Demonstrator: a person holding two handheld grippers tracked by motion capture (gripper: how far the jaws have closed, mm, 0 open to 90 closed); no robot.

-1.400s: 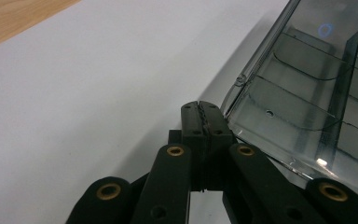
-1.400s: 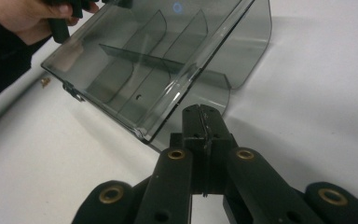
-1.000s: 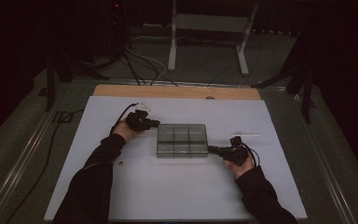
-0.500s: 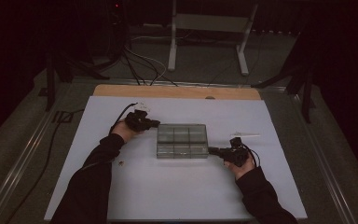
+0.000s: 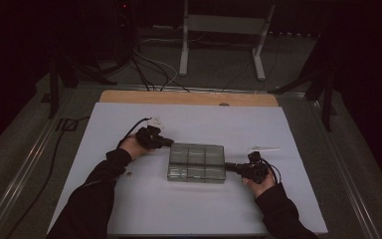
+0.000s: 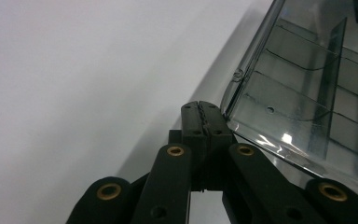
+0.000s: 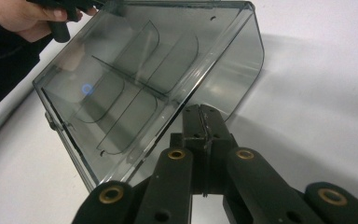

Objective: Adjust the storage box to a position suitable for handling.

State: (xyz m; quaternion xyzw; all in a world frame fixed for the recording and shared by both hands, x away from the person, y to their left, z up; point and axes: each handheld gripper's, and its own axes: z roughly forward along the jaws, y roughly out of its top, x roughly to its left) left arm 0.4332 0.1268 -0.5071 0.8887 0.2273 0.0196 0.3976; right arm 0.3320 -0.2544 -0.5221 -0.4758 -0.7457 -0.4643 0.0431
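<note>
Jaws pressed together on both: left gripper [image 6: 204, 114] at the near-left corner of a clear compartment box [image 5: 197, 162], right gripper [image 7: 204, 119] against its opposite edge, neither holding anything. Box mid-table on white sheet [image 5: 129, 209]. Risk: closed tips pushing unevenly, sliding or spinning the light box instead of gripping it.

Table cover [image 5: 129, 124]: white sheet over most of the table, its far edge stopping short of a bare wooden strip [image 5: 189, 98].
Small white piece [image 5: 264, 148]: lies flat near the sheet's right edge (too small to identify).
Dark speck [image 5: 128, 174]: on the sheet, toward the left side.
Metal stand [image 5: 224, 30]: two pale legs on the floor beyond the far edge.
Cables [image 5: 149, 69]: loose on the floor past the far-left corner.
</note>
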